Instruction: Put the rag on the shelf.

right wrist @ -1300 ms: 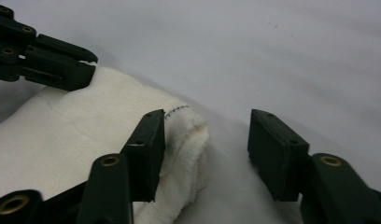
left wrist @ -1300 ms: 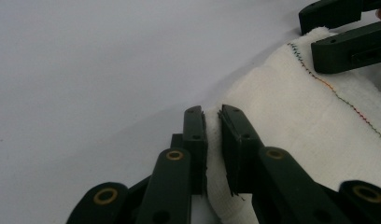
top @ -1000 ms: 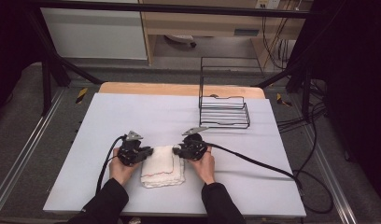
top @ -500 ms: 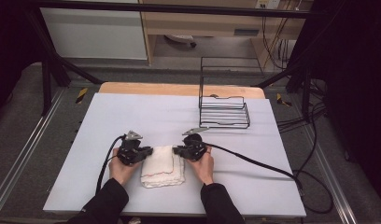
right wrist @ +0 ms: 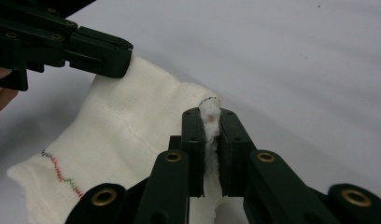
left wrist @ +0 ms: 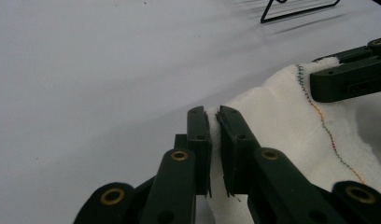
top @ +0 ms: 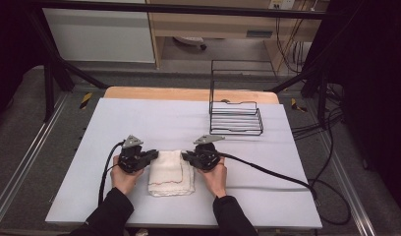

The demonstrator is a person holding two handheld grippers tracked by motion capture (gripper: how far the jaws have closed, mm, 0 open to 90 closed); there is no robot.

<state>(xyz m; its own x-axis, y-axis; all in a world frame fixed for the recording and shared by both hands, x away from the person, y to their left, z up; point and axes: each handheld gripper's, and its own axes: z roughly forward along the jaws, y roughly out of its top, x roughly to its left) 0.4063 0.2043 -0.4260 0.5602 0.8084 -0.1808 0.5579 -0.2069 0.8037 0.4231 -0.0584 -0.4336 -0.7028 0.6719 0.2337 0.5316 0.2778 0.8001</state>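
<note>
Fingers [left wrist: 235, 140] of both grippers pinch the white folded towel's [top: 169, 172] far corners, left and right.

Folded white towel [top: 170, 172] with coloured stitching, flat on the table's near side

no readable text, labels or signs

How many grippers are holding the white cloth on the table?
2. The left gripper pinches the far left corner of the folded white cloth, and the right gripper pinches its far right corner. Both are shut on it.
</note>
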